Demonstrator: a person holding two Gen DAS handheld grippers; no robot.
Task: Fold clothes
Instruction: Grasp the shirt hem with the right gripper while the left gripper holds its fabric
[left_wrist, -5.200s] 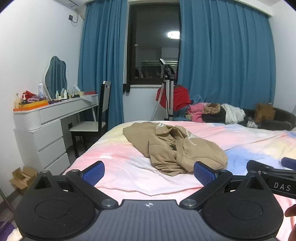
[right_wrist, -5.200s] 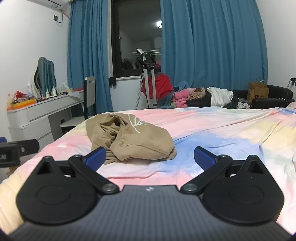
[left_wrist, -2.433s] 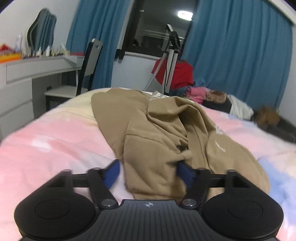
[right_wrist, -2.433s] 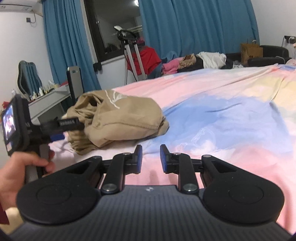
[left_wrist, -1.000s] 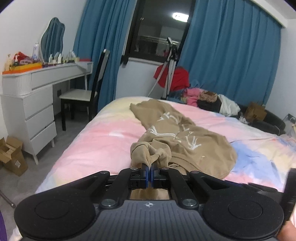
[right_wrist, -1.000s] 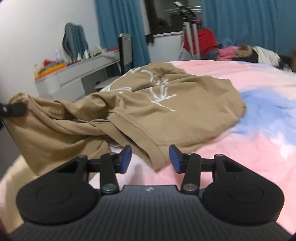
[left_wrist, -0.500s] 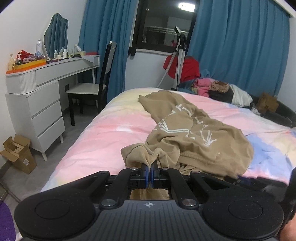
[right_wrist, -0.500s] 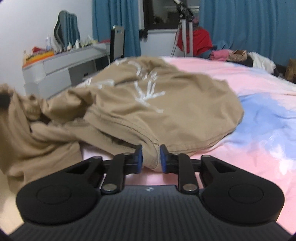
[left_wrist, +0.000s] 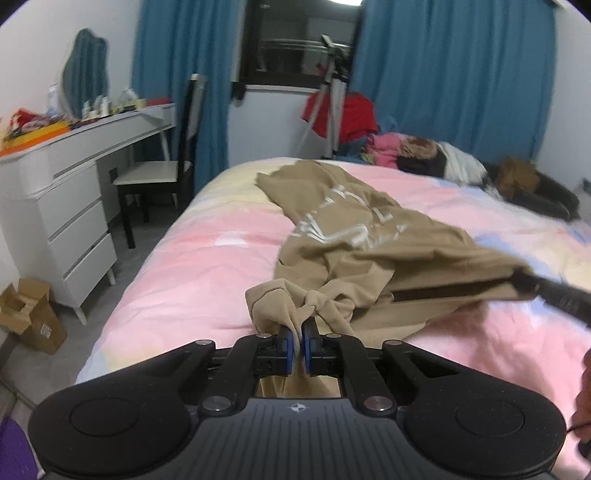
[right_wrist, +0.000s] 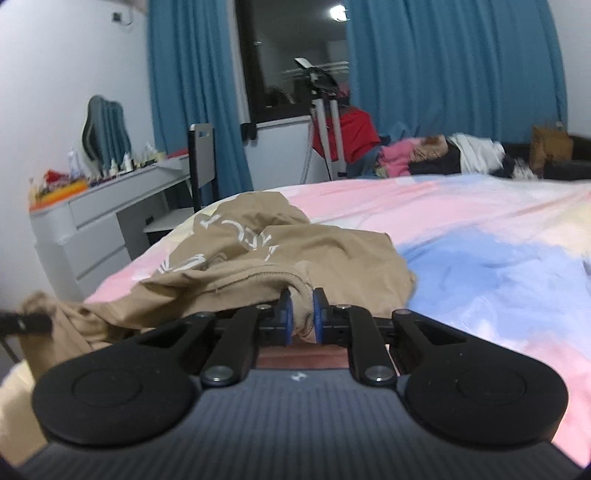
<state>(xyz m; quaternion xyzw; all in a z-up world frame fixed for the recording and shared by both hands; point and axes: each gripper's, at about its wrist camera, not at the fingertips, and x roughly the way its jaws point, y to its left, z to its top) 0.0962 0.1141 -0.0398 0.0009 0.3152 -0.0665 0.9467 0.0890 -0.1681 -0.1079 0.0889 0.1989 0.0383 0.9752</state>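
Left wrist view: shirt (left_wrist: 354, 240) is spread near the bed (left_wrist: 192, 280) edge, pinched by left gripper (left_wrist: 299, 345), jaws easing apart. Right gripper (right_wrist: 303, 317) jaws are closing on its hem; open bedspread lies rightward.

Dim indoor light — fisheye-bent edges, soft motion blur

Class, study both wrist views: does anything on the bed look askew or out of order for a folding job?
Yes. The tan garment lies bunched and twisted across the bed, its white print creased, not flat. The left claw pinches a wadded clump; the right claw is closing on a rolled hem, stretching the cloth unevenly.
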